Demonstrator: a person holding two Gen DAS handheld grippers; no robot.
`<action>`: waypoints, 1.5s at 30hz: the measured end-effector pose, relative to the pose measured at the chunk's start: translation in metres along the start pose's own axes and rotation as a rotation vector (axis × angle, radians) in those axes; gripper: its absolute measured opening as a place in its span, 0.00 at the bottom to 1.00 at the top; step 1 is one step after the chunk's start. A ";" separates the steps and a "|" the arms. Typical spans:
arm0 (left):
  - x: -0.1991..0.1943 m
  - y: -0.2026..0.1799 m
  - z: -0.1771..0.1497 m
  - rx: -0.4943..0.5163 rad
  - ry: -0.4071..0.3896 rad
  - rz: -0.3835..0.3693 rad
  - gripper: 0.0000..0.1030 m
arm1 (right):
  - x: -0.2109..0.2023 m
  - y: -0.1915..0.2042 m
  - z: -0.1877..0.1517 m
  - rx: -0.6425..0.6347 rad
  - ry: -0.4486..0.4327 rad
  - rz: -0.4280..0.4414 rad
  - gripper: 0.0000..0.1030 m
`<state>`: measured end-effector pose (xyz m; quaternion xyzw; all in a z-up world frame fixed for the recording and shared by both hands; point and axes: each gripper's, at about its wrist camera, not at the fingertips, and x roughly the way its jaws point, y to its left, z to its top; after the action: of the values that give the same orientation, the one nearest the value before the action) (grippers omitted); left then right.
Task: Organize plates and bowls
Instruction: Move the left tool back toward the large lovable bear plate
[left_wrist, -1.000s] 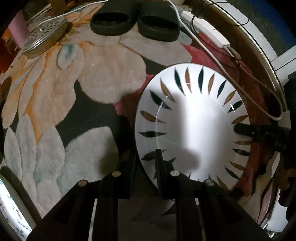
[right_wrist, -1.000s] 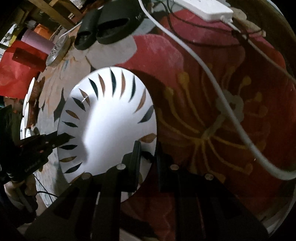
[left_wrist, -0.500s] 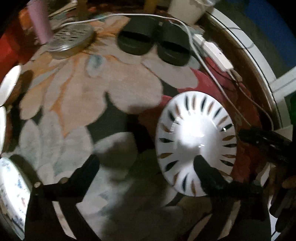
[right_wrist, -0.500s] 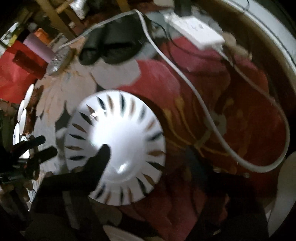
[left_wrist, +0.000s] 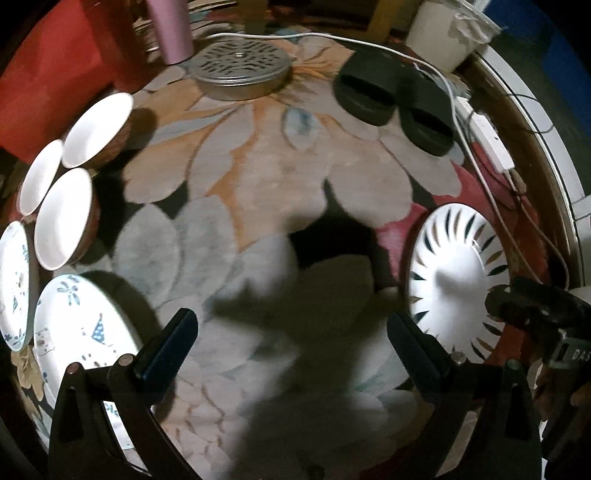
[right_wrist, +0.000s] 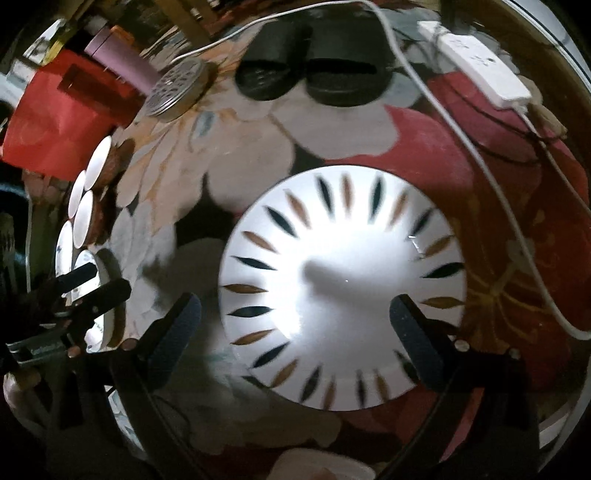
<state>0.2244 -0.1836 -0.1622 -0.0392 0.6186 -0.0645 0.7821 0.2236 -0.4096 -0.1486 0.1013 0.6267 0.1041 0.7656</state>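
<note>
A white plate with dark and gold leaf marks (right_wrist: 343, 288) lies flat on the floral rug; it also shows in the left wrist view (left_wrist: 458, 280) at the right. My right gripper (right_wrist: 295, 332) is open and empty above the plate. My left gripper (left_wrist: 291, 347) is open and empty over the rug, left of that plate. Three white bowls with brown outsides (left_wrist: 62, 218) and two white plates with blue prints (left_wrist: 77, 336) sit at the left of the left wrist view.
A pair of black slippers (left_wrist: 395, 99) lies at the far side. A round metal perforated lid (left_wrist: 240, 70) and a pink cup (left_wrist: 171, 29) stand behind. A white power strip (right_wrist: 476, 66) and cables (right_wrist: 480, 158) run along the right edge.
Both grippers let go of the leaf-pattern plate, opened wide and pulled back and up. The plate now lies flat on the rug. The left gripper swung left, bringing the bowls into view.
</note>
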 end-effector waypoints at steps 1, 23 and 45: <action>-0.001 0.003 -0.001 -0.004 0.000 0.004 1.00 | 0.002 0.005 0.001 -0.011 0.005 0.002 1.00; -0.018 0.097 -0.016 -0.124 -0.004 0.080 1.00 | 0.027 0.091 0.005 -0.164 0.040 0.032 1.00; -0.105 0.231 -0.026 -0.258 -0.097 0.076 0.99 | 0.023 0.218 0.011 -0.307 0.106 0.009 1.00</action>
<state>0.1878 0.0612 -0.1001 -0.1188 0.5844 0.0471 0.8013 0.2320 -0.1949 -0.1055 -0.0197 0.6426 0.2072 0.7374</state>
